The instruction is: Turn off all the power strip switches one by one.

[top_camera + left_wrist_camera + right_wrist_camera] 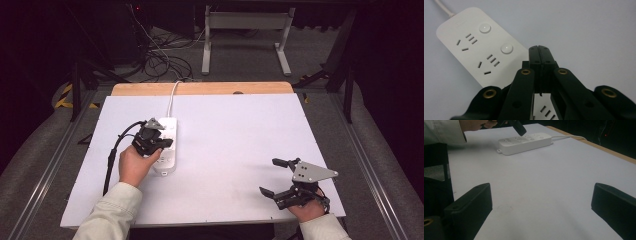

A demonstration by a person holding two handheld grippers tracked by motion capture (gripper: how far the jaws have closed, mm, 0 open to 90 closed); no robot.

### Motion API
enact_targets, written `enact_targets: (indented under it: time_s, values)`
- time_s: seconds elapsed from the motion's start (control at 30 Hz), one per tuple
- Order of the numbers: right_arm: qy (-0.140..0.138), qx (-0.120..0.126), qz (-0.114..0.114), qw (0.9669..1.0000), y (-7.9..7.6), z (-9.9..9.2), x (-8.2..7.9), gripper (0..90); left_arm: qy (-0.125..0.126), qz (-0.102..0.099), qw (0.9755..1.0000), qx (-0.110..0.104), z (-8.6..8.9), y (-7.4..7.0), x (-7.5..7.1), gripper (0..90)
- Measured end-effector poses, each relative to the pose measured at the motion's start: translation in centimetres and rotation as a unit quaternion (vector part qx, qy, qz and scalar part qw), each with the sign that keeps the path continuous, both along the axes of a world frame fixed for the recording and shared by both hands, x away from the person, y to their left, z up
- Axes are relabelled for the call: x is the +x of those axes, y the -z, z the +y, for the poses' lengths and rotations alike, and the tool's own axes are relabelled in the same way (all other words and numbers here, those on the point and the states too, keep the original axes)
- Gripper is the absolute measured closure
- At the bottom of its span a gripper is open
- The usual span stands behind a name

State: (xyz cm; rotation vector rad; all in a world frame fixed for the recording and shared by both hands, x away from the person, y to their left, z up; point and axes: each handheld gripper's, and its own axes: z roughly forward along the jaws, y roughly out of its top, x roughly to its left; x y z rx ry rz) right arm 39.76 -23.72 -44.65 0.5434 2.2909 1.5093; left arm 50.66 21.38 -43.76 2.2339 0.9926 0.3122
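From the high view we saw the power strip point(167, 145) lying left of centre on the white surface point(235, 150), under the left hand-held gripper point(162, 143). Its own view showed us the jaws pressed together above the round buttons point(506, 48). The right hand-held gripper point(279, 176) stood spread, well apart.

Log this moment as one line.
left gripper: shut, over power strip | right gripper: open, empty, on table
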Motion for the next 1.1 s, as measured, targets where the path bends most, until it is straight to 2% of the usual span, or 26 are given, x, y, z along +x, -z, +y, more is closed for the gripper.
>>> enact_targets:
  time_s: [0.23,0.33,0.5,0.67,0.87,1.0,1.1]
  values:
    - [0.0,0.001,0.0,1.0,0.0,0.0,0.0,3.8,-0.004,0.011,0.9999,-0.003,0.2,0.8,0.8,90.0]
    - [-0.001,0.0,0.0,1.0,0.0,0.0,0.0,3.8,-0.005,0.015,0.9999,-0.004,0.2,1.0,0.9,90.0]
    - [-0.002,0.002,-0.001,1.0,0.0,0.0,0.0,3.8,0.002,0.016,0.9999,0.007,-0.2,1.0,0.7,90.0]
    - [-0.003,0.0,-0.001,1.0,0.0,0.0,0.0,3.8,0.002,0.023,0.9997,0.002,-0.1,0.9,0.8,90.0]
    - [-0.003,0.001,-0.002,1.0,0.0,0.0,-0.1,3.8,0.005,0.024,0.9997,0.004,-0.2,1.1,0.7,90.0]
    - [-0.004,0.001,-0.002,1.0,0.0,0.0,-0.1,3.8,0.001,0.014,0.9997,0.019,-0.5,1.2,0.6,90.0]
    - [-0.004,0.001,-0.002,1.0,0.0,0.0,-0.1,3.8,0.001,0.013,0.9997,0.021,-0.5,1.2,0.5,90.0]
